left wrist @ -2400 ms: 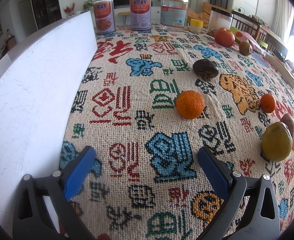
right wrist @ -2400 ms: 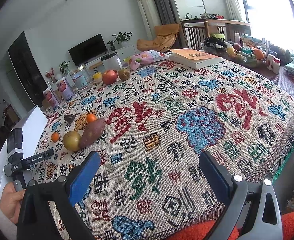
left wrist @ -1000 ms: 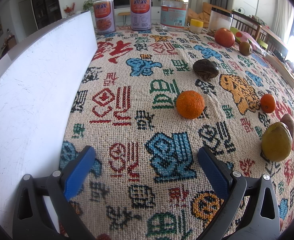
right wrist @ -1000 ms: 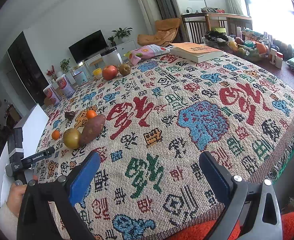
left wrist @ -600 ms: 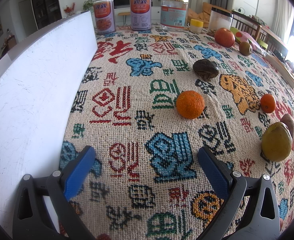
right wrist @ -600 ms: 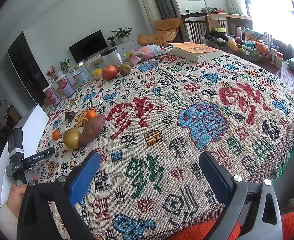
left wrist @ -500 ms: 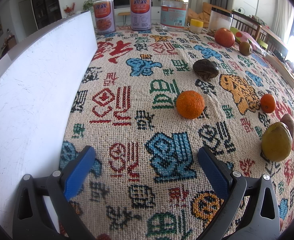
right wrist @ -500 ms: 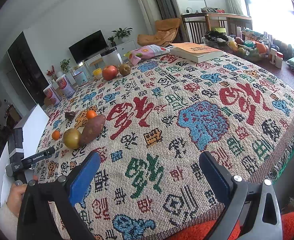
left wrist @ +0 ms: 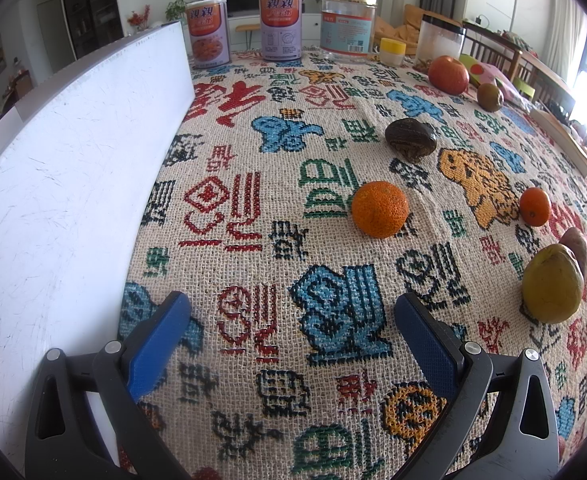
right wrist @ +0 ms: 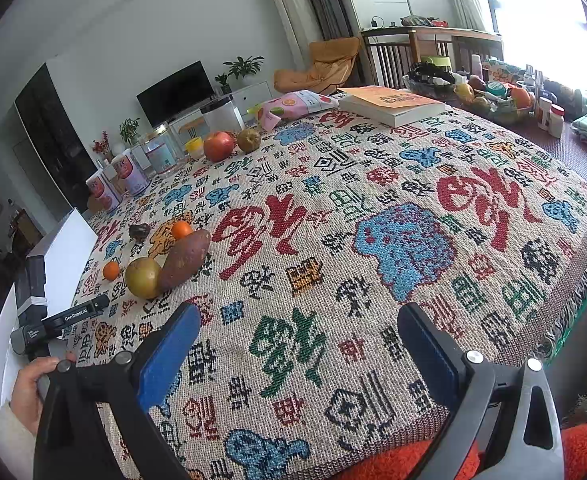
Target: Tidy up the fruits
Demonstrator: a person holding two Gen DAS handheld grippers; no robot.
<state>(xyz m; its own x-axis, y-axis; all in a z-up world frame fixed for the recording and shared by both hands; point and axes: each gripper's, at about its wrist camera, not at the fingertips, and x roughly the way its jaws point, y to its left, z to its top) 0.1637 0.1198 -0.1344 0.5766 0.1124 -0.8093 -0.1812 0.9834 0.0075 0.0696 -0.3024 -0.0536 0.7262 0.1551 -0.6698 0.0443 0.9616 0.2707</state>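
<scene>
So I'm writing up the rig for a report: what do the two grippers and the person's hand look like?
Both the left gripper and the right gripper have black plastic arms with silver screws and flat blue pads. In the right wrist view, the left unit's black bar carries white "GenRobot.AI" lettering, and the bare left hand shows a pale cuff.

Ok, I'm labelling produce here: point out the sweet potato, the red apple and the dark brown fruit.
sweet potato (right wrist: 184, 260), right wrist view, middle of its skin.
red apple (right wrist: 218, 146), right wrist view, its front face.
dark brown fruit (left wrist: 410, 139), left wrist view, its top.
</scene>
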